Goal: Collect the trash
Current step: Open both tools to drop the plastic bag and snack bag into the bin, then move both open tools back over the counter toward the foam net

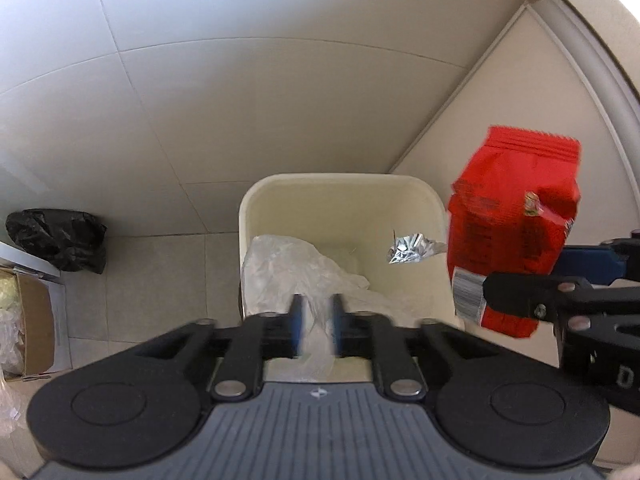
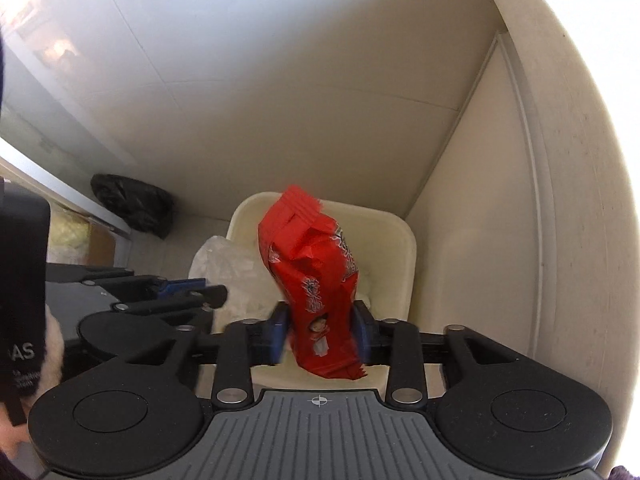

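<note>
The red bag [image 2: 316,292] stands long axis upright between the parted jaws of the right gripper [image 2: 320,334], directly above the bin [image 2: 404,272]; whether the pads still press it cannot be told. The left gripper [image 1: 317,330], slightly open, holds nothing. Only the left view shows foil [image 1: 412,249] falling over the bin's right edge.

Each black hand-held gripper [image 1: 317,322] has blue pads [image 2: 279,330] (silver screws at pivots).
</note>
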`<action>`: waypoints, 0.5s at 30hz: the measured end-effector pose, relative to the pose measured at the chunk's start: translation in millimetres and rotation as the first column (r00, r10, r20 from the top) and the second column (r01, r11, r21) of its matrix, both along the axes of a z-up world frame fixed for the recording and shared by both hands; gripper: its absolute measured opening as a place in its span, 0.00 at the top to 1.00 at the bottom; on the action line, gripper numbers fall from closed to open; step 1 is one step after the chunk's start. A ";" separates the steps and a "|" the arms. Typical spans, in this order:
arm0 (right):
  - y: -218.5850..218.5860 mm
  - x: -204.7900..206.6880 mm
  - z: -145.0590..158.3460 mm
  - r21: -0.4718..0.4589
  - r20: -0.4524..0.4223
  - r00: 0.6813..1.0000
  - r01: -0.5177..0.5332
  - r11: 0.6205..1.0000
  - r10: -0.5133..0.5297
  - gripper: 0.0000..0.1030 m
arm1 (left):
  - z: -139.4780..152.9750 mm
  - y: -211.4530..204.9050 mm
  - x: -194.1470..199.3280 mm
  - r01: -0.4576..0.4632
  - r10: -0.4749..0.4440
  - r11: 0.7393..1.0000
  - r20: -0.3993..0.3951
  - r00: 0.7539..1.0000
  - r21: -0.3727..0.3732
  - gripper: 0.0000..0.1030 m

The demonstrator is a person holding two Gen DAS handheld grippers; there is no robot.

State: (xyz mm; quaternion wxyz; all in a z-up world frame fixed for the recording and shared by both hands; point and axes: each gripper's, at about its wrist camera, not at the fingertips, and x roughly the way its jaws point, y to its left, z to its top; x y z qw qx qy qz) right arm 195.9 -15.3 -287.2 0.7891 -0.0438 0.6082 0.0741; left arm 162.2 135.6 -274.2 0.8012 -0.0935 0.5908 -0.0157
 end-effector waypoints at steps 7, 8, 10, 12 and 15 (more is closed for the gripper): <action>1.3 -8.6 5.3 0.019 -0.005 1.000 -0.007 1.000 0.007 0.38 | 1.5 8.0 -4.3 -0.036 0.036 0.999 -0.031 0.999 0.011 0.61; 2.9 -9.6 5.4 0.015 -0.006 1.000 -0.012 1.000 0.012 0.38 | 2.9 8.0 -5.6 -0.036 0.037 0.999 -0.030 0.999 0.012 0.61; 5.4 -11.1 5.1 0.013 -0.009 1.000 -0.016 1.000 0.016 0.38 | 6.1 8.9 -7.4 -0.039 0.039 0.999 -0.032 0.999 0.009 0.60; 7.3 -11.0 4.7 0.015 -0.010 1.000 -0.016 1.000 0.016 0.38 | 7.8 11.7 -9.3 -0.041 0.041 0.999 -0.032 0.999 0.006 0.59; 9.9 -9.9 5.9 0.015 -0.009 1.000 -0.020 1.000 0.020 0.38 | 9.7 11.0 -9.3 -0.043 0.043 0.999 -0.033 0.999 0.007 0.58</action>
